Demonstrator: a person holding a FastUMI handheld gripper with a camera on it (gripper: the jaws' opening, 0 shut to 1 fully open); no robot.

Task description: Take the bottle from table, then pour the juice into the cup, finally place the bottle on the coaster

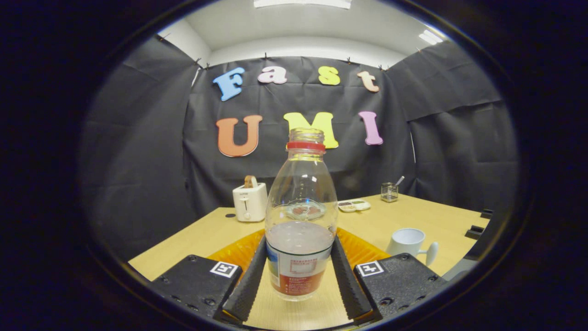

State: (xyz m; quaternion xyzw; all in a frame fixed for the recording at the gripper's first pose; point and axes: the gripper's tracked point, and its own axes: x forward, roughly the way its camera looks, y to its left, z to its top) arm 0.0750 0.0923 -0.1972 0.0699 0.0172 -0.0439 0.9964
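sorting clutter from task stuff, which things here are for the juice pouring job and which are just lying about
For the job:
- bottle, open-topped, upright between the gripper fingers, which touch its sides
- white cup, ahead to the right
- orange coaster, behind the bottle

Just lying about:
- toaster
- small tray
- glass holder with a utensil

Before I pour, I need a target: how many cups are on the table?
1. The white cup stands on the table, beyond the tool that flanks the bottle. Others may be hidden.
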